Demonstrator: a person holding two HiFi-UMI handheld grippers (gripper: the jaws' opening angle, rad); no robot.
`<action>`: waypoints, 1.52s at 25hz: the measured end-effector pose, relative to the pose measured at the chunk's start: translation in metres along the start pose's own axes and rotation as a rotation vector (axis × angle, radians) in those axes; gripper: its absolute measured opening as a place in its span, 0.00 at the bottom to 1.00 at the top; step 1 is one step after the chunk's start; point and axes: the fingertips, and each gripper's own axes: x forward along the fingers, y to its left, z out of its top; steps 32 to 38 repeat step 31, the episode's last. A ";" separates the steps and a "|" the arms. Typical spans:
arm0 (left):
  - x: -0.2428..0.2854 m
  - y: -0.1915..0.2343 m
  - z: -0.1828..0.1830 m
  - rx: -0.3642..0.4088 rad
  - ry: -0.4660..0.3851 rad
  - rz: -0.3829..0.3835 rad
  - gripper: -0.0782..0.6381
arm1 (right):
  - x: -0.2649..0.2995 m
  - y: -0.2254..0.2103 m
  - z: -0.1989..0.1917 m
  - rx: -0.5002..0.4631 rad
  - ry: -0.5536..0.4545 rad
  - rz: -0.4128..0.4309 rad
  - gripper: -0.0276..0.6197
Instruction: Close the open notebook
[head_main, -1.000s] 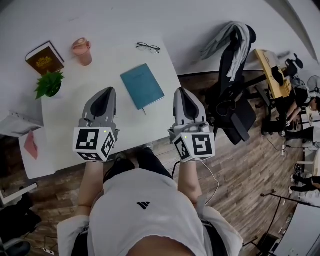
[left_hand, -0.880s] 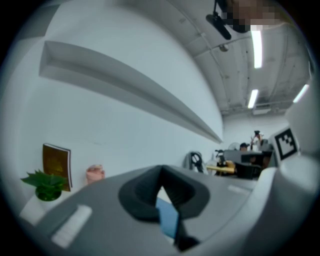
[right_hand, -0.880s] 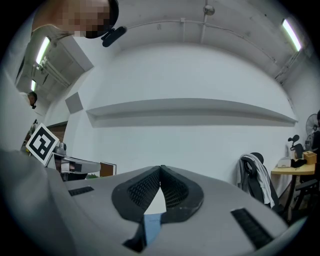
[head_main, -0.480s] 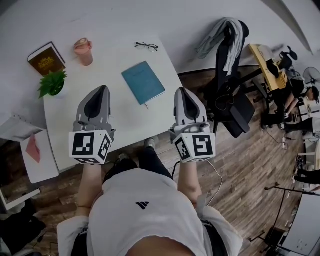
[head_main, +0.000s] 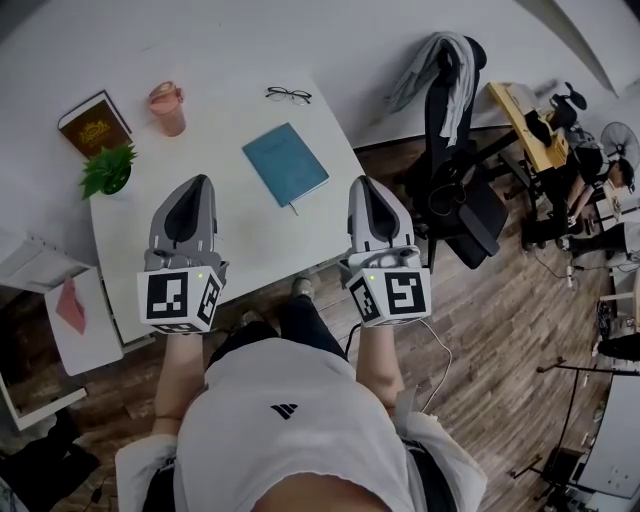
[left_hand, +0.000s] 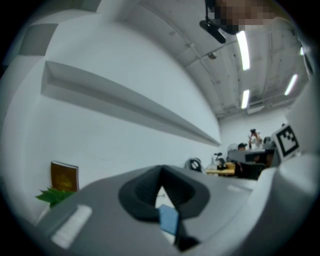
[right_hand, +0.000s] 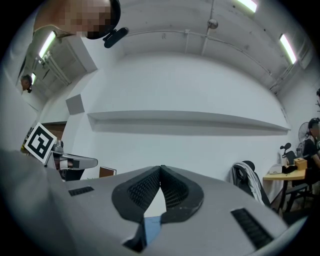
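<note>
My jaws are pressed together, empty. The notebook (head_main: 286, 163) lies ahead on the bench (head_main: 258, 238), between left gripper (head_main: 192, 185) and right gripper (head_main: 363, 186). Its long axis points away, and the right is nearer.

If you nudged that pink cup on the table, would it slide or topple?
The pink cup looks taller than wide, so a high push would probably tip it. A low push likely slides it across the smooth white table. Being round, it may roll if toppled.
</note>
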 end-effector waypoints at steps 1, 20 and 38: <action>-0.001 0.000 0.001 0.002 -0.007 0.000 0.12 | -0.002 0.000 0.001 -0.003 -0.003 -0.004 0.03; -0.009 0.012 0.000 -0.021 -0.015 0.021 0.12 | 0.002 0.011 0.000 -0.030 0.003 -0.002 0.03; -0.005 0.020 -0.006 -0.028 -0.005 0.022 0.12 | 0.012 0.015 -0.005 -0.026 0.018 0.003 0.03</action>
